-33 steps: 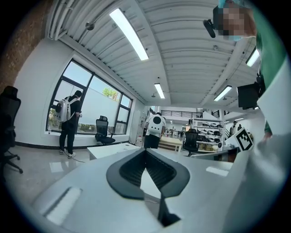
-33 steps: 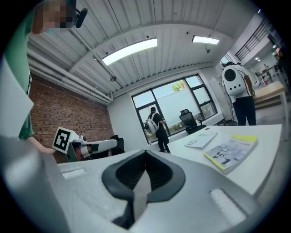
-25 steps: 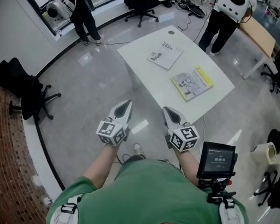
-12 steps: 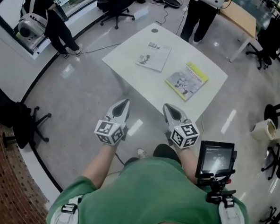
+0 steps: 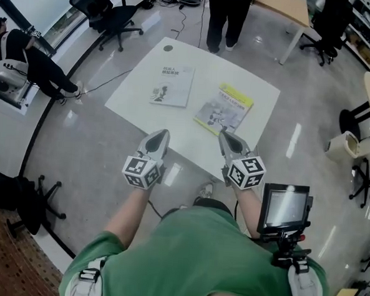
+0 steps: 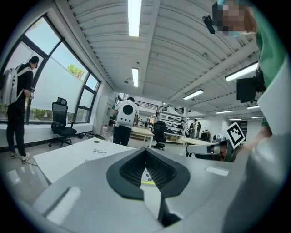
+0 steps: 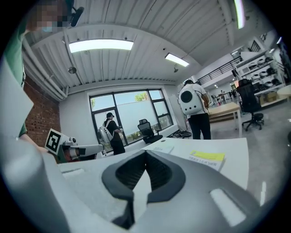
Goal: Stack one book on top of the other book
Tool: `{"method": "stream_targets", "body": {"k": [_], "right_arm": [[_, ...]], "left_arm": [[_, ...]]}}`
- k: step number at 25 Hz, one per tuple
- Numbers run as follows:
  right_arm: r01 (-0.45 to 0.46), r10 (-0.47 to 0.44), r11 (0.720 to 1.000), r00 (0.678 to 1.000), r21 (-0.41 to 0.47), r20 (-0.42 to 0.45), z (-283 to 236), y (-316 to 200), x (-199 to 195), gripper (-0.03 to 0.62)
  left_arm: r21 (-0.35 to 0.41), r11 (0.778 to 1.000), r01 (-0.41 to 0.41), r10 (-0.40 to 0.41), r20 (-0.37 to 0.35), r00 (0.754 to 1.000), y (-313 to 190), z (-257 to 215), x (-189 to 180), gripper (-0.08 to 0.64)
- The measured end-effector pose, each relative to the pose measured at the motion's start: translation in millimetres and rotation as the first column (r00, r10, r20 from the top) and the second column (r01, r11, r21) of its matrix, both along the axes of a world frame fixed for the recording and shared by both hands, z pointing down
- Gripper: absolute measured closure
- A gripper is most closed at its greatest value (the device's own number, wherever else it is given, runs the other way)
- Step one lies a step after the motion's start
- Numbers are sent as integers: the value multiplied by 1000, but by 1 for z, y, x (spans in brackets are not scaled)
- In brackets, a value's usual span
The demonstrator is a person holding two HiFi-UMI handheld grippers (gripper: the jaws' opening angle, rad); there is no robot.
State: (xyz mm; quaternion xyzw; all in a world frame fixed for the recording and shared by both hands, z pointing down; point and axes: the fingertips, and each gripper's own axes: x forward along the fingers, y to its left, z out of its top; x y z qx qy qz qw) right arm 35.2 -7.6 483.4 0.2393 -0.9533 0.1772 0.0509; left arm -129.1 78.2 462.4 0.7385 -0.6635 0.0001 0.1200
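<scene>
White table (image 5: 196, 67) at 12 o'clock in head view, carrying two flat books, apart: yellow-edged book (image 5: 223, 109), with white book (image 5: 173, 85) at its 10 o'clock. Left gripper (image 5: 161, 135) and right gripper (image 5: 226, 138) at near table edge, at 6 o'clock of each book, fingers pressed together, pinching nothing.

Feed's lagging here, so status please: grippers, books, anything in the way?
Left gripper, right gripper shut, empty. White book, yellow-banded book flat, apart on white table, unstacked. Nothing between jaws and books.
</scene>
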Motion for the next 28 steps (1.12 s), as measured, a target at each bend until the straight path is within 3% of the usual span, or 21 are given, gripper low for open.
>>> {"method": "stream_targets", "body": {"k": [8,16,22,28], "right_arm": [[-110,110,994,994,-12,-16,16,-79,37,592],[-176,174,984,983,-39,-49,37,-112,59,592],[-250,245,967,964,-44,-101,48,-135,64,592],[-355,343,933,925,-53,-164,59,-154,61,592]], "left_arm": [[-64,993,-99,102,50,993,-67,9,13,560],[-127,975,-182,192,71,979,-106,32,23,560],[-145,947,-287,297,55,953,-145,48,23,560],[-181,900,-396,405,12,914,-177,71,8,560]]}}
